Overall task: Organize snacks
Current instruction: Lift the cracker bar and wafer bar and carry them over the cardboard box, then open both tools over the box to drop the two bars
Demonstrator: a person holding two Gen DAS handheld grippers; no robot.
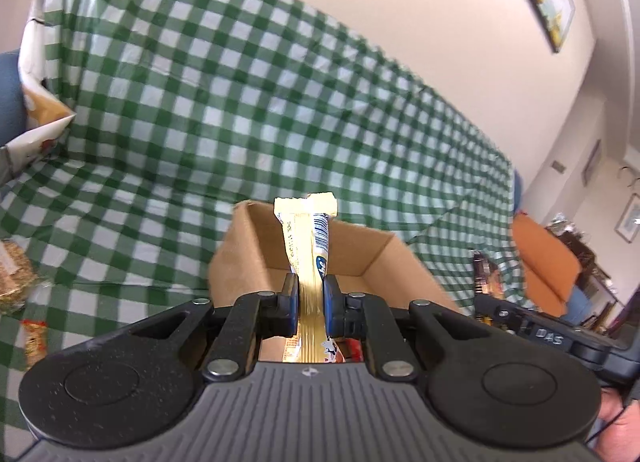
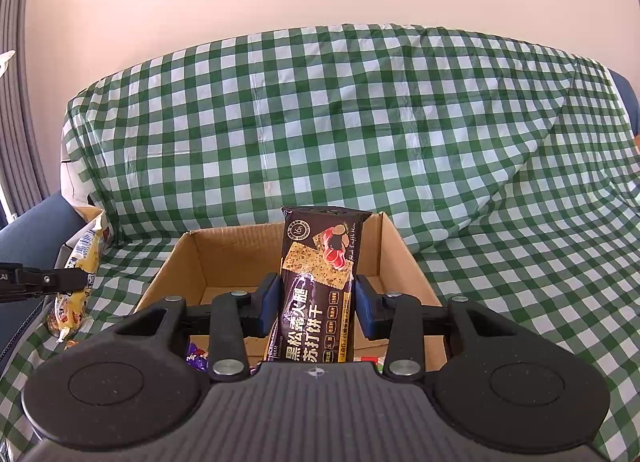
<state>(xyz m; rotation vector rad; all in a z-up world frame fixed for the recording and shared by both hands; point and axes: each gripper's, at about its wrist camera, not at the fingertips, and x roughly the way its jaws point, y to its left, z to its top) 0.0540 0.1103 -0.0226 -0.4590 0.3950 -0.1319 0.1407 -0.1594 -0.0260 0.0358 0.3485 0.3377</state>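
Mid-task: left gripper (image 1: pixel 311 302) fingers clamp a yellow snack packet (image 1: pixel 308 246), right gripper (image 2: pixel 316 304) fingers clamp a dark cracker packet (image 2: pixel 320 286), both centre-frame above the cardboard box (image 2: pixel 404 262), more loose snacks (image 1: pixel 16 278) lower left unsorted.
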